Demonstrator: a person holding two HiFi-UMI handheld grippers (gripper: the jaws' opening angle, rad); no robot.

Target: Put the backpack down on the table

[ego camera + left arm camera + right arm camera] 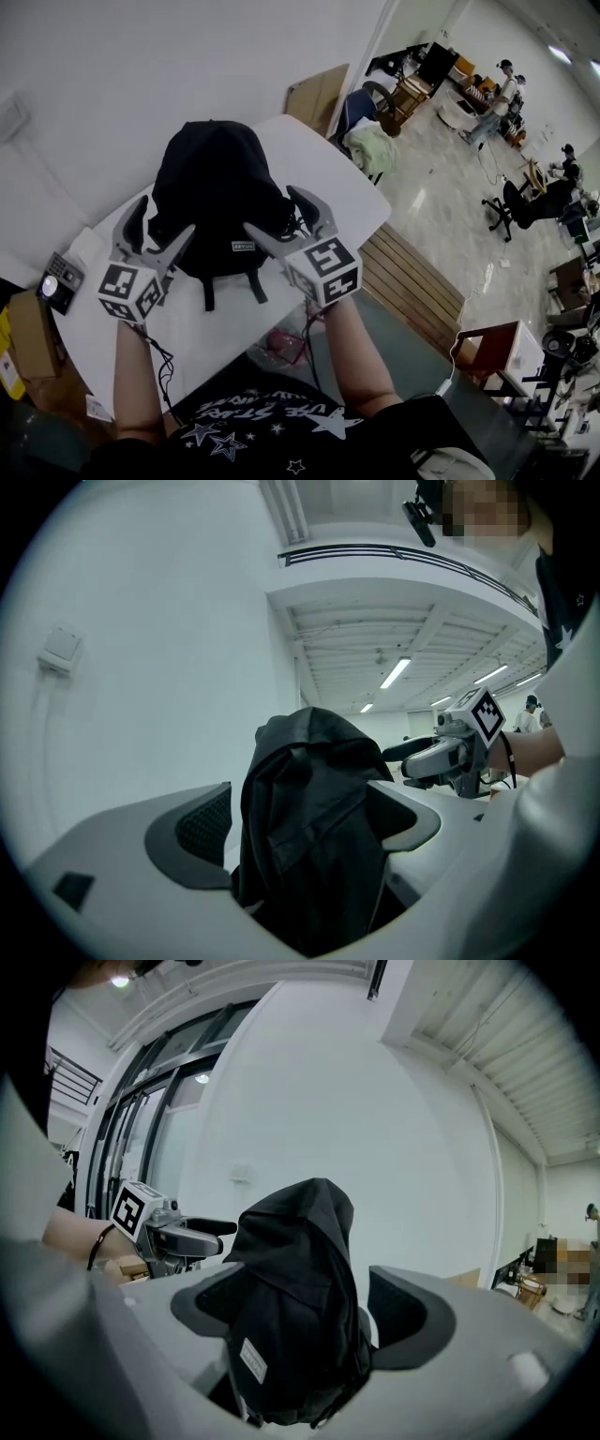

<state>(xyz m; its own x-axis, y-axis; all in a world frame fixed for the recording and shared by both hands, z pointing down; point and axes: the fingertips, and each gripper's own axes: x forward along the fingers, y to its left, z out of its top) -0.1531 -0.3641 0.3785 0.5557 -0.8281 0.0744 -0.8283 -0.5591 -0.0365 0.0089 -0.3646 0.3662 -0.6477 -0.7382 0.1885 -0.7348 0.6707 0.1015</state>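
A black backpack (216, 183) stands upright on the white table (323, 173), its straps trailing toward me. My left gripper (161, 220) is open at the bag's lower left side. At the lower right side, my right gripper (272, 211) is open too. In the left gripper view the backpack (309, 836) rises between the wide jaws of the left gripper (300, 803), and the right gripper (441, 757) shows beyond it. The right gripper view has the backpack (291, 1316) between the spread jaws of the right gripper (309, 1302), with the left gripper (178, 1232) at the left. No pad presses the fabric.
A small black device (58, 281) lies at the table's left edge beside a cardboard box (28, 333). A chair with pale cloth (370, 145) stands past the far end. A wooden bench (412, 291) runs along the right. People stand far off at the upper right.
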